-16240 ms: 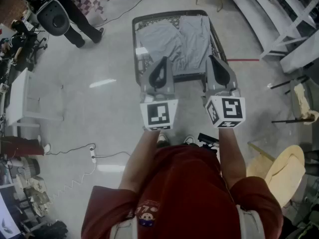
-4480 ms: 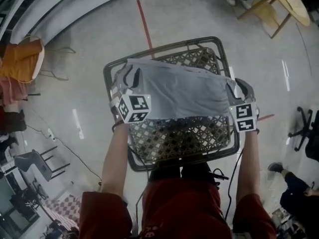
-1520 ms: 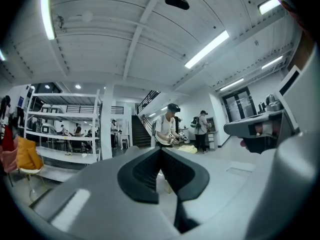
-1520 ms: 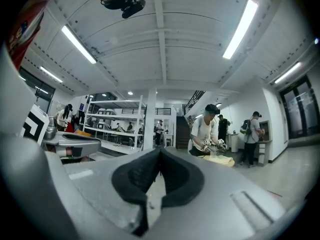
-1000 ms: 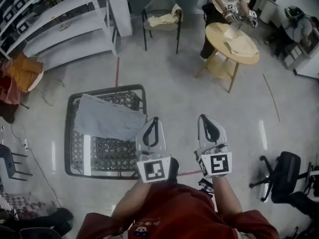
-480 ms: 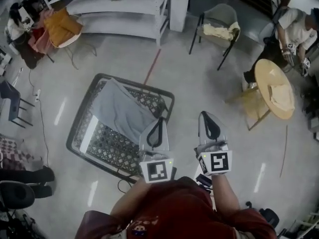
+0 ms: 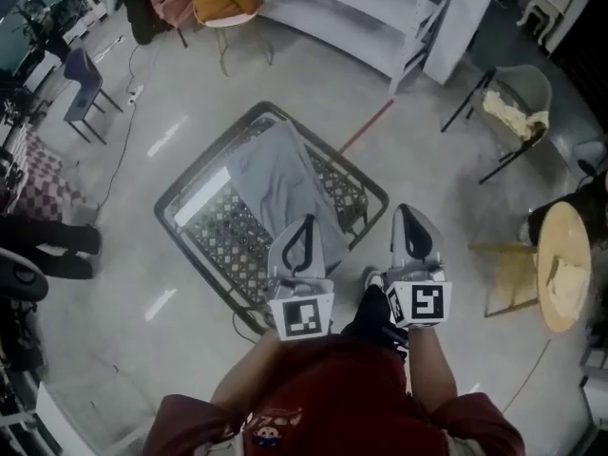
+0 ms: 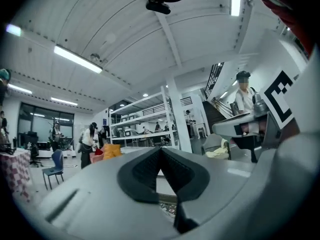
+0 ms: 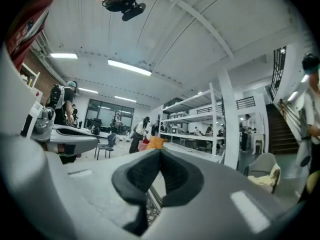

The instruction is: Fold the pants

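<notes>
Grey soft cloth pants (image 7: 283,180) draped over black wire-mesh tabletop (image 7: 226,236); judged light, limp, best pinched at waistband corners. Left tongs (image 7: 305,224), right tongs (image 7: 409,213) pressed together, nothing held.

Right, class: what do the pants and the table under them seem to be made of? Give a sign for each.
Pants: soft matte grey cloth, it creases and drapes. Table: probably dark metal, given its thin rim and openwork lattice top.

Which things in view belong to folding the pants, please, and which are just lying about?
Job: grey pants; wire mesh rack under them; left tongs and right tongs, both shut, empty.
Lying about: grey chair; round wooden table; white shelving.
</notes>
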Tool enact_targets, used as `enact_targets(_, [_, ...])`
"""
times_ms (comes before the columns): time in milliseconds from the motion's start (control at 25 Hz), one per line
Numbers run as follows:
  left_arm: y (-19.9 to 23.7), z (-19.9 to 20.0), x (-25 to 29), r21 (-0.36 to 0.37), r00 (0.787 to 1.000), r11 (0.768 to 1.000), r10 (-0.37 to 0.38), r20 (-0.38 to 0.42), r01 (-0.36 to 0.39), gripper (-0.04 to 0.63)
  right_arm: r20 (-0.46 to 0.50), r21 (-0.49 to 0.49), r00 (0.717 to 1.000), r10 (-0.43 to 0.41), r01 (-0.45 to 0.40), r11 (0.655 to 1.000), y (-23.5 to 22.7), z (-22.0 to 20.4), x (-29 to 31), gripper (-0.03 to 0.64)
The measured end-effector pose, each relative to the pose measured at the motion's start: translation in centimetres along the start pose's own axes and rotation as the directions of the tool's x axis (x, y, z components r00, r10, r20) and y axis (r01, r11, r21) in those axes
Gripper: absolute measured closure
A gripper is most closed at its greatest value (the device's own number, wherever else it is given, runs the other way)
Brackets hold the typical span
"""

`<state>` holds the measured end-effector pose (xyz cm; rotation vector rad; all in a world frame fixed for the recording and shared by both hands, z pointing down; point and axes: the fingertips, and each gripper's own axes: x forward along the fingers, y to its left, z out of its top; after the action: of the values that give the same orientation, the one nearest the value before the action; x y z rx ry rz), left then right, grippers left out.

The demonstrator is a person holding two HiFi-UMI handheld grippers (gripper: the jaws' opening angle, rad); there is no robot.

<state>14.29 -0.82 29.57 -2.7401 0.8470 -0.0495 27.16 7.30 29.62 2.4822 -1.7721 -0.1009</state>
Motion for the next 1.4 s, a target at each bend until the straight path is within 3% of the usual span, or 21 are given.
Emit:
enact_targets(120, [1.5, -0.3, 0.1, 0.023, 0.991, 0.991, 0.134, -0.019, -0.134, 0.592, 0.021, 0.004, 0.991, 0.132, -0.132, 0.991, 0.5, -0.3, 2.7, 0.615])
enact_targets(240, [1.8, -1.0, -0.1, 0.026, 0.966, 0.968, 0.252, -0.054, -0.251, 0.592, 0.035, -0.013, 0.966, 0.256, -0.256, 0.967, 0.8, -0.6, 4.5, 0.615])
enact_targets(400, [1.1, -1.7, -1.0, 0.057, 0.921, 0.926, 0.377, -0.093, -0.373, 0.592, 0.050, -0.019, 0.912, 0.407, -0.407, 0.913, 0.7, -1.4, 6.0, 0.615])
enact_targets(520, [0.0, -2.3, -2.1, 0.025, 0.872, 0.882, 0.470, -0.136, -0.471, 0.592, 0.053, -0.013, 0.863, 0.503, -0.503, 0.864, 0.6, -1.9, 6.5, 0.615])
enact_targets(640, [-0.8, -2.9, -3.7, -0.002, 0.832, 0.845, 0.526, -0.174, -0.535, 0.592, 0.047, -0.006, 0.824, 0.565, -0.565, 0.825, 1.0, -2.6, 6.3, 0.615])
enact_targets(720, [-1.3, -3.3, -4.7, -0.010, 0.819, 0.831, 0.545, -0.181, -0.556, 0.592, 0.039, -0.005, 0.807, 0.589, -0.590, 0.808, 1.5, -3.2, 5.9, 0.615])
enact_targets(800, [-1.7, -3.7, -5.8, 0.009, 0.817, 0.832, 0.546, -0.184, -0.554, 0.592, 0.035, -0.014, 0.791, 0.611, -0.611, 0.792, 2.1, -3.5, 5.0, 0.615])
enact_targets(960, [-2.7, -4.4, -8.4, 0.077, 0.834, 0.856, 0.515, -0.197, -0.510, 0.592, 0.010, -0.042, 0.769, 0.639, -0.638, 0.769, 3.5, -4.4, 2.5, 0.615])
enact_targets(1160, [-3.7, -6.0, -11.7, 0.107, 0.846, 0.874, 0.485, -0.221, -0.474, 0.592, -0.051, -0.076, 0.742, 0.668, -0.670, 0.739, 6.5, -6.6, -0.3, 0.615])
enact_targets(1400, [-6.9, -12.2, -13.2, 0.114, 0.844, 0.920, 0.389, -0.368, -0.374, 0.569, -0.204, -0.147, 0.650, 0.732, -0.759, 0.634, 9.2, -11.8, -2.5, 0.615])
